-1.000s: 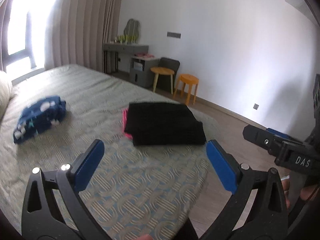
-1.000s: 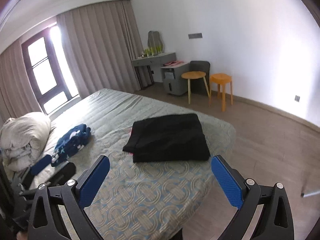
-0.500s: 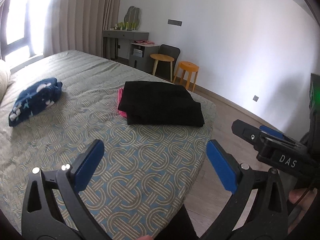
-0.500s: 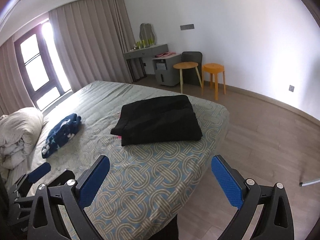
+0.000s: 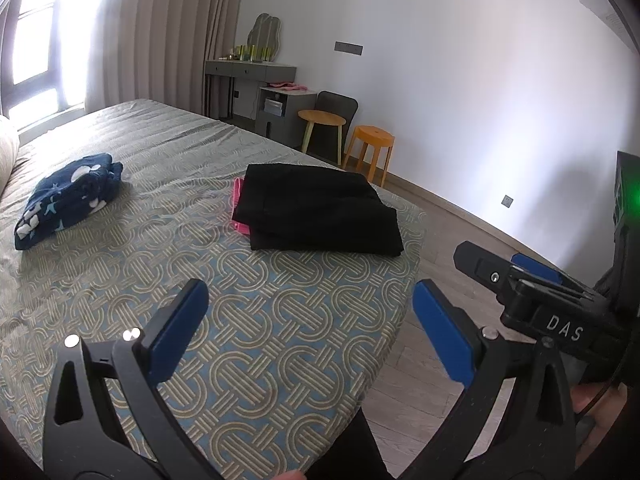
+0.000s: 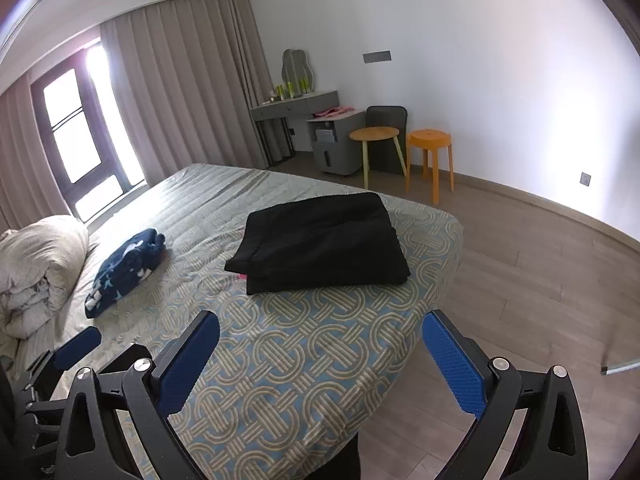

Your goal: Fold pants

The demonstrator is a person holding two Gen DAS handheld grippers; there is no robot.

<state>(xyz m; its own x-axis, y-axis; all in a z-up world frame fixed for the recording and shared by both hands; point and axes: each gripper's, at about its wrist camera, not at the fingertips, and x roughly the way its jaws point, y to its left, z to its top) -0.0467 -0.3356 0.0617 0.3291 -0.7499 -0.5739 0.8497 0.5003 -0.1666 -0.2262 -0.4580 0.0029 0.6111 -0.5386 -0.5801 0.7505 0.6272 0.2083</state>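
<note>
Black pants [image 5: 320,212] lie folded in a flat rectangle near the bed's foot corner, also in the right wrist view [image 6: 324,238]. A pink garment [image 5: 239,208] peeks out under their left edge. My left gripper [image 5: 308,328] is open and empty, held back above the bed's near edge. My right gripper [image 6: 320,356] is open and empty too, well short of the pants. The right gripper's body shows at the right of the left wrist view [image 5: 540,300].
The bed [image 5: 120,264] has a patterned grey-blue cover. A folded navy patterned garment [image 5: 68,198] lies at the left. A rolled duvet [image 6: 36,264] sits by the headboard side. Two stools [image 6: 430,160], a chair and a desk stand by the wall. Wooden floor lies at the right.
Both grippers have drawn back and risen away from the pants, still open. The pants lie unmoved on the bed.
</note>
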